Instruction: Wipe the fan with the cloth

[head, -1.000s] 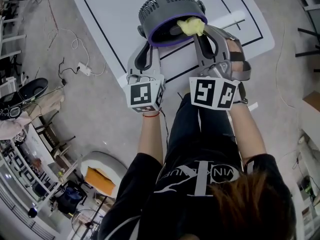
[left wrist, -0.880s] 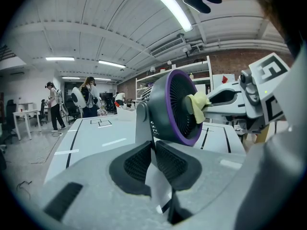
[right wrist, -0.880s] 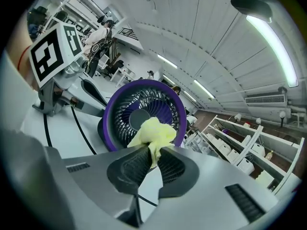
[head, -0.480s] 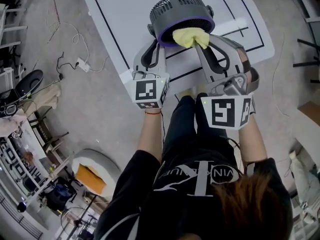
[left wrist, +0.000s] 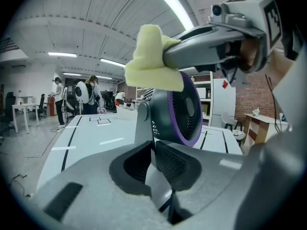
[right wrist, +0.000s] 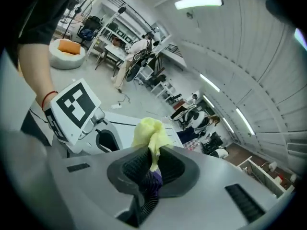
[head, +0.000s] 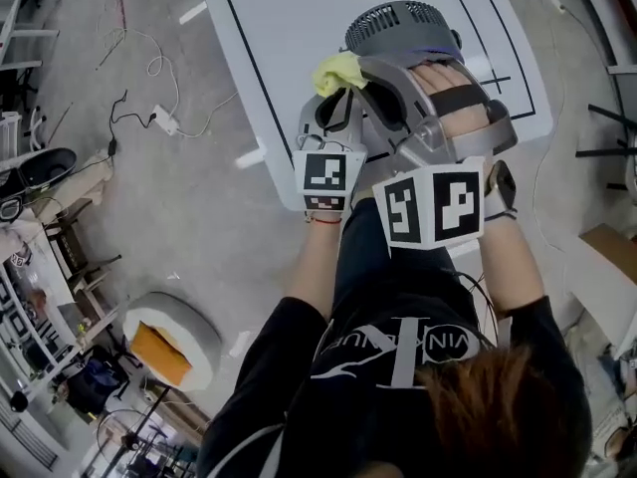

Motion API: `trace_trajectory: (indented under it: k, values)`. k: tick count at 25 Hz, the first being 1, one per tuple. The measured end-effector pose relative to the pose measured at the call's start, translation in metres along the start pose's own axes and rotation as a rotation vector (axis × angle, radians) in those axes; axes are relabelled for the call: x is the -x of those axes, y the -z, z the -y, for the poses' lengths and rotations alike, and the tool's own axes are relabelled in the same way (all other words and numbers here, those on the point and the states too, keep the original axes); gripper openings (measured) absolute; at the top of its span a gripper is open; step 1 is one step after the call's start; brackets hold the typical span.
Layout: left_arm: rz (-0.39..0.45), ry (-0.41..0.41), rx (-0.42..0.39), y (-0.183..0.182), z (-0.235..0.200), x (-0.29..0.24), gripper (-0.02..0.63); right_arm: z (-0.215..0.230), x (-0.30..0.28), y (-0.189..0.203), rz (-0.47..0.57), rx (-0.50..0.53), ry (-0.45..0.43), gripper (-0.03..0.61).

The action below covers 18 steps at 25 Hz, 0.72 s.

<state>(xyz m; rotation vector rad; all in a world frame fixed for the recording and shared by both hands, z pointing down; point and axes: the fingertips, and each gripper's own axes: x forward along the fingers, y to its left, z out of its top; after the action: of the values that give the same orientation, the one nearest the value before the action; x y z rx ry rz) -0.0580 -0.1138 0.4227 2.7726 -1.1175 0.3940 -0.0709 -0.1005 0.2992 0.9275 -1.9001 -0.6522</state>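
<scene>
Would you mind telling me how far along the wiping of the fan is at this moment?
Done: the left claw is clamped on the stand of the fan, steadying it, and the right claw grips the yellow cloth. In hand: the cloth sits at the top of the purple rim. Left: the rest of the rim and grille; how much is already clean cannot be judged.
</scene>
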Motion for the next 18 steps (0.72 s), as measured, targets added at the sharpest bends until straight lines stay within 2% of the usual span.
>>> trace_trajectory:
  k: [4, 7, 13, 18]
  values:
    - [0.003, 0.007, 0.016, 0.004, -0.001, -0.005, 0.035, -0.011, -0.024, 0.01, -0.131, 0.063, -0.102, 0.032]
    - [-0.001, 0.012, 0.026, 0.002, -0.008, -0.007, 0.035, -0.008, -0.037, 0.01, -0.181, 0.08, -0.143, 0.031]
    - [-0.01, 0.021, 0.035, 0.001, -0.016, -0.009, 0.035, 0.023, -0.034, 0.014, -0.206, -0.013, -0.101, 0.03]
    - [-0.016, 0.024, 0.029, 0.011, -0.014, -0.008, 0.034, 0.035, -0.019, 0.03, -0.213, -0.095, -0.028, 0.029]
